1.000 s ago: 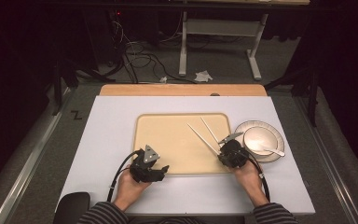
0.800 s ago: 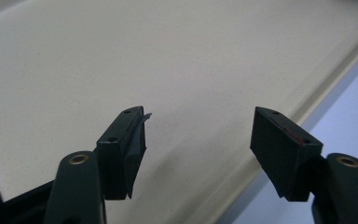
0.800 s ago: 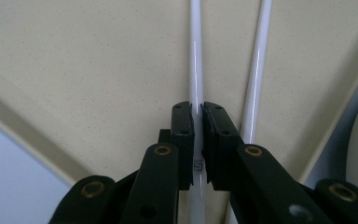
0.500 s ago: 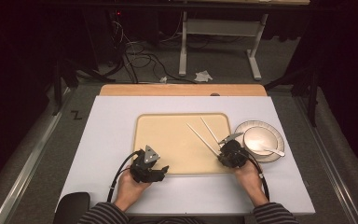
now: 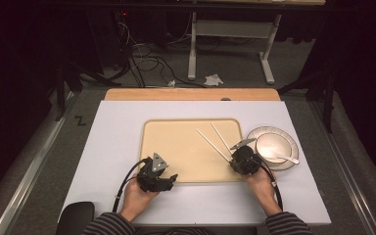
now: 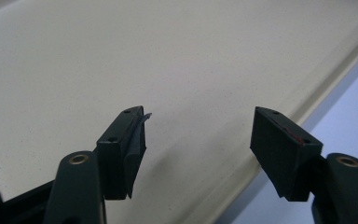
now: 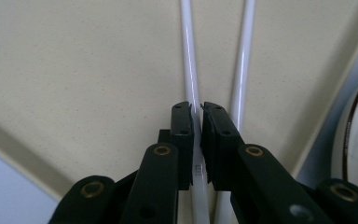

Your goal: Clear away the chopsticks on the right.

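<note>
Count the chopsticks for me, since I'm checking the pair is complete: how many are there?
2. One chopstick is clamped between the right gripper jaws over the tray; the other chopstick lies loose on the tray just beside it.

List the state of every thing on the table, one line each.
Left gripper: open, empty, over the beige tray.
Right gripper: shut on one white chopstick.
Second white chopstick: lying free beside it.
Round white bowl: upright, white spoon inside.

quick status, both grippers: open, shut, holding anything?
Left gripper: open, empty, over the beige plastic tray.
Right gripper: shut on one thin white chopstick; the second white chopstick lies beside it.
</note>
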The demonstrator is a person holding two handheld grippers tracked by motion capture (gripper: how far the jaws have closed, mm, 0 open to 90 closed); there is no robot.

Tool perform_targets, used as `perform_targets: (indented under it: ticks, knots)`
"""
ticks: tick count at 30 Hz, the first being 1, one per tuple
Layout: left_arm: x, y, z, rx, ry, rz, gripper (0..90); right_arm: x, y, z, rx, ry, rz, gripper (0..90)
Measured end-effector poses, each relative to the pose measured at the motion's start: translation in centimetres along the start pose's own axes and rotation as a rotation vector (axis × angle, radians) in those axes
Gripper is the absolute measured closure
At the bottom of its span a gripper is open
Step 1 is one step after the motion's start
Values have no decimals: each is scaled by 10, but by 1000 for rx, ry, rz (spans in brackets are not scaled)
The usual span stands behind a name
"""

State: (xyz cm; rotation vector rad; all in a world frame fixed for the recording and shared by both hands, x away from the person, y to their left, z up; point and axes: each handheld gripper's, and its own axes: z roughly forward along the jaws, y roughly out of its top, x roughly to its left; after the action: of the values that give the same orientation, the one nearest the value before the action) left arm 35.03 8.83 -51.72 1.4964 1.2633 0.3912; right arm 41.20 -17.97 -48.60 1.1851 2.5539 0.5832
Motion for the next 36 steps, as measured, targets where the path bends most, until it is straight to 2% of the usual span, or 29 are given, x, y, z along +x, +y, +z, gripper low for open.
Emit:
perform_targets:
  ticks: [5,10,20,27,29,36]
  knots:
    - [0,0,-1,-8,-3,-1,358,1,0,0,-16,-12,1,842]
    - [-1,-1,0,-3,-3,2,358,0,1,-1,-15,-22,-2,795]
    - [-1,-1,1,-2,-2,3,358,-8,0,1,-20,-42,56,867]
    - [0,-1,1,0,-1,2,357,-4,1,-7,-96,-54,35,874]
    - [0,-1,2,1,1,-1,357,-2,3,-7,-100,-30,32,874]
    - [-1,-2,3,6,1,1,357,3,8,4,-65,-17,-9,874]
